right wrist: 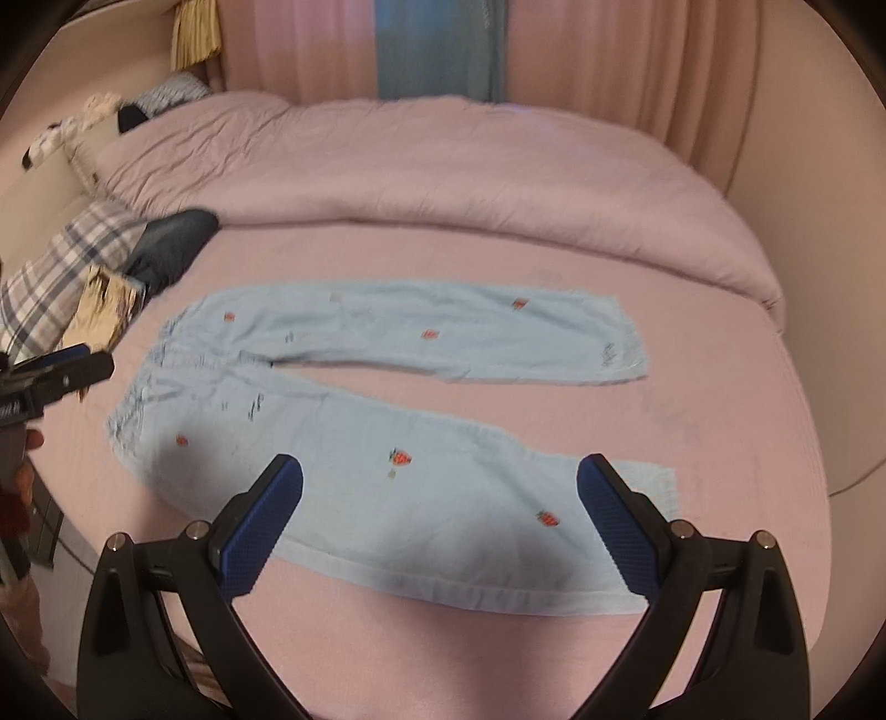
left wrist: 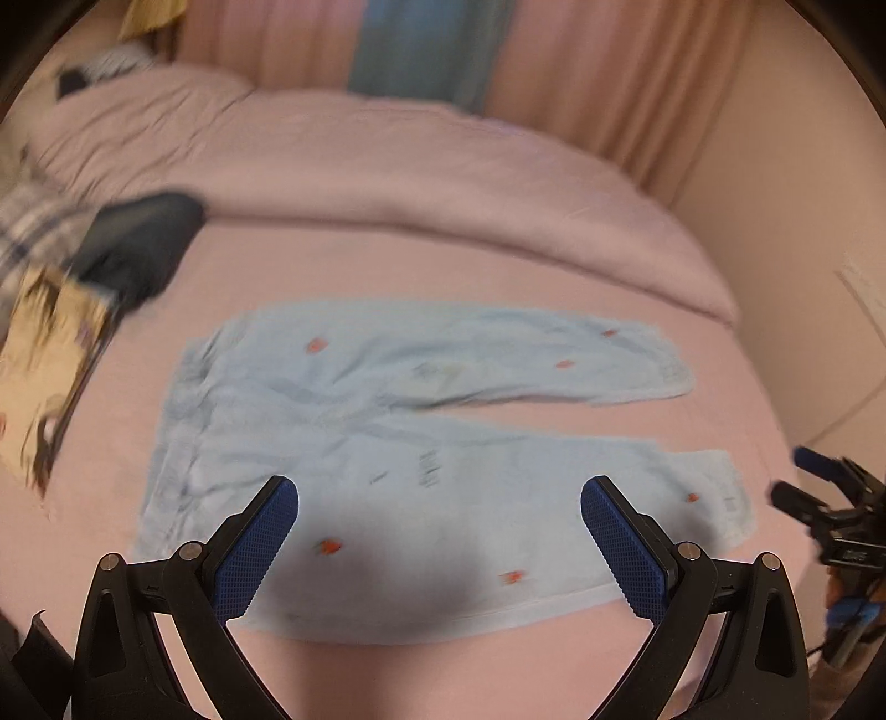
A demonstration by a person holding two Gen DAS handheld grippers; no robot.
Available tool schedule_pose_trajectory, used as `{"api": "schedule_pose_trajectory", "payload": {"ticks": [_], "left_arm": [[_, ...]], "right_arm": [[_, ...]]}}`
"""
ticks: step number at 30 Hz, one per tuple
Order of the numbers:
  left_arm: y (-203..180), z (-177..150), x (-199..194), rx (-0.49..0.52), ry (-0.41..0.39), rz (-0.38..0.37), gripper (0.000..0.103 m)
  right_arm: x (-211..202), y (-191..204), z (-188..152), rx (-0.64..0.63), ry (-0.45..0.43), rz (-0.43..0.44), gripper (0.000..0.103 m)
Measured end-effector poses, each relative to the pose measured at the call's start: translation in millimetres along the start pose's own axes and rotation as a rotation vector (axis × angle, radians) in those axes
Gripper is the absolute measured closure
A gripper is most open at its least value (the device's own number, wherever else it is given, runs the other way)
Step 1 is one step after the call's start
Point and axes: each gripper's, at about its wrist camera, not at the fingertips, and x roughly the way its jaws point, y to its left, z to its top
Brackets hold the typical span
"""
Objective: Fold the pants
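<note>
Light blue pants (left wrist: 387,443) with small red strawberry prints lie flat on a pink bed, waistband to the left, both legs stretched to the right with a gap between them. They also show in the right wrist view (right wrist: 387,387). My left gripper (left wrist: 440,493) is open and empty, hovering above the near leg close to the waist end. My right gripper (right wrist: 440,471) is open and empty above the near leg toward its cuff. The right gripper shows at the right edge of the left wrist view (left wrist: 830,509); the left gripper shows at the left edge of the right wrist view (right wrist: 61,371).
A pink duvet (right wrist: 443,177) is bunched along the far side of the bed. A dark garment (right wrist: 171,243), a plaid cloth (right wrist: 61,266) and a printed book or bag (right wrist: 105,304) lie at the left. Pink and blue curtains (right wrist: 437,50) hang behind.
</note>
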Motion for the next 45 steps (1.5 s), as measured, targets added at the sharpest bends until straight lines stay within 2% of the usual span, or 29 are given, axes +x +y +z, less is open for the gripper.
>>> {"api": "schedule_pose_trajectory", "payload": {"ticks": [3, 5, 7, 9, 11, 13, 16, 18, 20, 22, 23, 25, 26, 27, 28, 30, 33, 35, 36, 39, 41, 45], "left_arm": [[48.0, -20.4, 17.2, -0.095, 0.042, 0.038, 0.001], [83.4, -37.0, 22.9, -0.172, 0.038, 0.040, 0.001], [115.3, -53.3, 27.8, -0.255, 0.051, 0.094, 0.001], [136.4, -63.4, 32.5, -0.299, 0.065, 0.138, 0.001], [145.8, -67.1, 35.9, -0.304, 0.075, 0.172, 0.001], [141.8, -62.0, 38.6, -0.258, 0.068, 0.187, 0.001], [125.8, -50.5, 48.7, -0.167, 0.045, 0.191, 0.001], [122.0, -46.1, 62.5, -0.149, 0.076, 0.195, 0.001], [127.3, -49.3, 76.4, -0.135, 0.100, 0.211, 0.001], [136.5, -64.7, 92.1, -0.093, 0.157, 0.291, 0.001], [139.2, -72.5, 95.5, -0.056, 0.158, 0.329, 0.000], [147.2, -80.2, 89.0, -0.068, 0.117, 0.286, 0.000], [153.3, -81.6, 87.5, -0.097, 0.138, 0.265, 0.000], [162.4, -83.2, 82.4, -0.128, 0.140, 0.256, 0.000], [166.3, -83.5, 79.7, -0.131, 0.141, 0.270, 0.000], [175.0, -85.6, 74.4, -0.143, 0.144, 0.240, 0.000], [170.4, -83.1, 65.7, -0.131, 0.163, 0.249, 0.001], [162.3, -75.4, 53.4, -0.117, 0.131, 0.217, 0.001], [158.4, -71.5, 46.5, -0.116, 0.105, 0.200, 0.001], [156.1, -60.0, 38.6, -0.166, 0.060, 0.194, 0.001], [157.3, -57.1, 41.4, -0.210, 0.060, 0.206, 0.001], [131.6, -56.7, 39.1, -0.145, 0.002, 0.242, 0.001]], "right_arm": [[25.9, -12.8, -17.7, 0.037, 0.067, 0.026, 0.008], [42.3, -34.8, -35.3, 0.129, 0.106, 0.033, 0.008], [57.4, -69.7, -60.7, 0.285, 0.140, 0.053, 0.009], [65.9, -97.7, -85.0, 0.426, 0.164, 0.061, 0.010], [68.8, -112.6, -99.8, 0.493, 0.172, 0.038, 0.012], [70.9, -115.9, -102.0, 0.488, 0.163, -0.010, 0.013], [79.7, -103.6, -88.5, 0.409, 0.141, -0.054, 0.020], [92.4, -99.1, -79.6, 0.374, 0.157, -0.094, 0.025], [99.3, -92.2, -75.8, 0.352, 0.174, -0.079, 0.025], [102.5, -90.6, -79.9, 0.325, 0.196, -0.040, 0.025], [108.8, -91.3, -86.3, 0.306, 0.222, -0.042, 0.025], [124.7, -92.7, -103.6, 0.258, 0.295, -0.105, 0.027], [131.6, -95.8, -116.7, 0.216, 0.310, -0.141, 0.027], [125.6, -99.3, -121.2, 0.216, 0.264, -0.126, 0.027], [122.8, -104.6, -123.9, 0.230, 0.271, -0.149, 0.027], [117.1, -116.4, -127.1, 0.264, 0.280, -0.179, 0.027], [111.7, -142.2, -129.3, 0.316, 0.301, -0.236, 0.027], [105.6, -144.8, -121.9, 0.333, 0.304, -0.263, 0.028], [101.7, -141.9, -115.5, 0.326, 0.285, -0.253, 0.028], [95.4, -117.1, -85.8, 0.247, 0.183, -0.102, 0.028], [105.5, -84.3, -60.5, 0.151, 0.141, 0.013, 0.028], [139.6, -16.0, -22.4, -0.048, 0.125, 0.131, 0.029]]}}
